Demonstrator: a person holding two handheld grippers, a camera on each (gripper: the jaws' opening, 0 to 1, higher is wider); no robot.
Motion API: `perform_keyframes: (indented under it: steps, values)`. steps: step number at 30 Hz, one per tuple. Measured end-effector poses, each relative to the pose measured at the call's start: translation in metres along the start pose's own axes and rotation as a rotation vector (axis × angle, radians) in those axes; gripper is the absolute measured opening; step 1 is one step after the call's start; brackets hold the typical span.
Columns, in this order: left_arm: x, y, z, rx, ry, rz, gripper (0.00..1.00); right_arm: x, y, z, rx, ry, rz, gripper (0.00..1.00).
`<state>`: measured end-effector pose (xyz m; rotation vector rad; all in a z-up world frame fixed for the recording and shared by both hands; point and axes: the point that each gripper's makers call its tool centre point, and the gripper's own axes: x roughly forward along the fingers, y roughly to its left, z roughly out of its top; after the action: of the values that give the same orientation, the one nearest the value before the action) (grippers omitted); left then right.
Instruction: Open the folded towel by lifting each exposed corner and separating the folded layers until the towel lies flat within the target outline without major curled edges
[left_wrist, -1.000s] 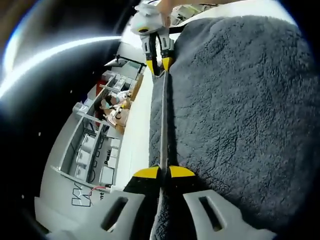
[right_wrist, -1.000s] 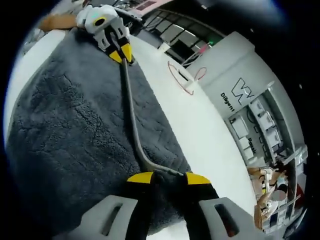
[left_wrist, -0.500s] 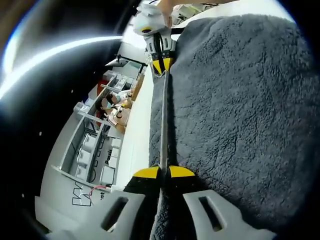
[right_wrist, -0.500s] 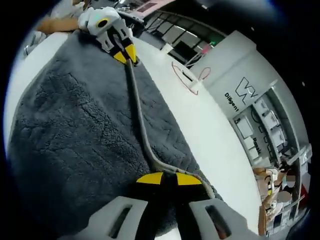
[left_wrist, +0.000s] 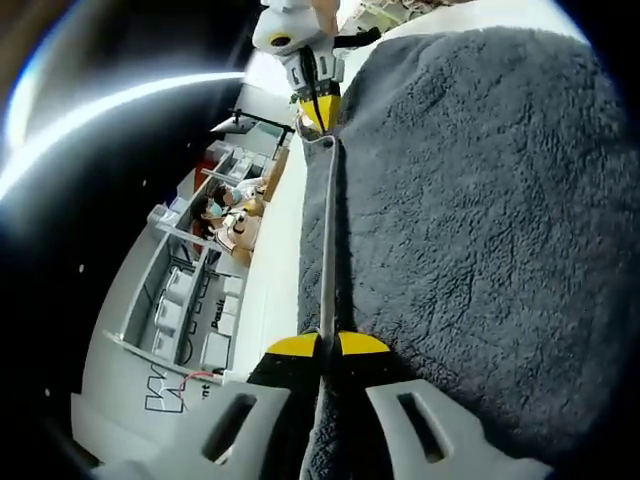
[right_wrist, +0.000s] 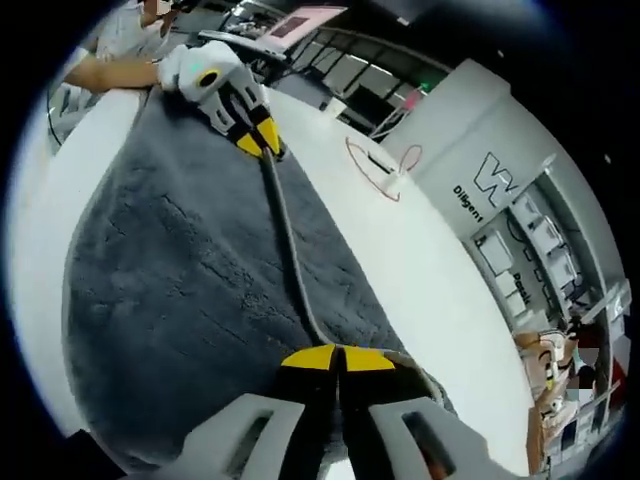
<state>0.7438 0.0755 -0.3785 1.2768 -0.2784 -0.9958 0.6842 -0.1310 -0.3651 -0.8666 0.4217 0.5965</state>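
A dark grey fluffy towel (left_wrist: 480, 210) lies on a white table (right_wrist: 400, 250), its hemmed edge (left_wrist: 327, 240) stretched taut between both grippers. In the left gripper view my left gripper (left_wrist: 328, 345) is shut on that edge at the bottom, and the right gripper (left_wrist: 318, 112) is shut on the far corner at the top. In the right gripper view my right gripper (right_wrist: 338, 358) pinches the towel (right_wrist: 190, 290) edge, and the left gripper (right_wrist: 262, 138) holds the other corner, with a person's hand behind it.
A red outline (right_wrist: 375, 165) is drawn on the white table beside the towel. Grey shelving with boxes (left_wrist: 185, 300) and a white wall with lettering (right_wrist: 490, 190) stand beyond the table edge. A seated person (left_wrist: 230, 215) is in the background.
My right gripper has closed fully on the towel edge. The two grippers have drawn further apart, pulling the hem straighter, and the right view has swung to show more of the towel.
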Motion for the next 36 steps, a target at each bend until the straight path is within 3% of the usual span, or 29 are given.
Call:
perform_keyframes:
  steps: [3, 7, 11, 13, 14, 16, 17, 19, 21, 22, 25, 29, 31, 33, 36]
  values:
    - [-0.001, 0.0, 0.001, -0.005, -0.001, 0.0, 0.05, -0.004, 0.011, 0.006, 0.005, 0.005, 0.033, 0.0]
    - [0.0, 0.0, 0.0, -0.004, 0.001, 0.001, 0.05, -0.009, 0.039, 0.011, -0.027, 0.037, 0.13, 0.0]
    - [-0.001, 0.0, 0.0, -0.001, 0.002, 0.004, 0.05, -0.013, 0.038, 0.019, -0.028, 0.036, 0.109, 0.0]
    - [-0.001, 0.0, 0.001, -0.001, 0.002, 0.003, 0.05, -0.019, 0.027, 0.03, -0.115, 0.017, 0.057, 0.0]
    - [-0.002, 0.0, 0.001, -0.002, 0.002, 0.003, 0.05, -0.021, 0.03, 0.031, -0.1, 0.02, 0.067, 0.0]
    - [-0.002, 0.0, 0.001, -0.007, 0.001, 0.003, 0.05, -0.022, 0.04, 0.03, -0.105, 0.047, 0.11, 0.0]
    - [-0.002, -0.001, 0.001, -0.004, 0.001, 0.003, 0.05, -0.022, 0.055, 0.023, -0.173, 0.109, 0.191, 0.0]
    - [-0.002, -0.001, 0.002, 0.014, 0.003, 0.005, 0.05, -0.021, 0.061, 0.022, -0.22, 0.138, 0.228, 0.0]
    - [-0.002, -0.001, 0.001, 0.008, 0.004, 0.003, 0.05, -0.021, 0.061, 0.036, -0.252, 0.109, 0.22, 0.0]
    - [-0.002, -0.001, 0.001, 0.007, 0.004, 0.003, 0.05, -0.023, 0.066, 0.04, -0.267, 0.1, 0.248, 0.0]
    - [-0.003, -0.001, 0.001, -0.002, 0.001, 0.004, 0.05, -0.031, 0.081, 0.033, -0.282, 0.158, 0.322, 0.0]
    - [-0.003, -0.001, 0.001, 0.003, 0.002, 0.005, 0.05, -0.044, 0.109, 0.006, -0.323, 0.301, 0.472, 0.0]
    - [-0.003, -0.001, 0.001, 0.002, 0.003, 0.006, 0.05, -0.042, 0.112, 0.005, -0.339, 0.315, 0.478, 0.0]
    - [-0.002, -0.001, 0.001, 0.0, 0.005, 0.008, 0.05, -0.045, 0.12, 0.007, -0.344, 0.304, 0.53, 0.0]
    - [-0.002, -0.001, 0.001, -0.005, 0.004, 0.008, 0.05, -0.042, 0.117, 0.007, -0.336, 0.337, 0.529, 0.0]
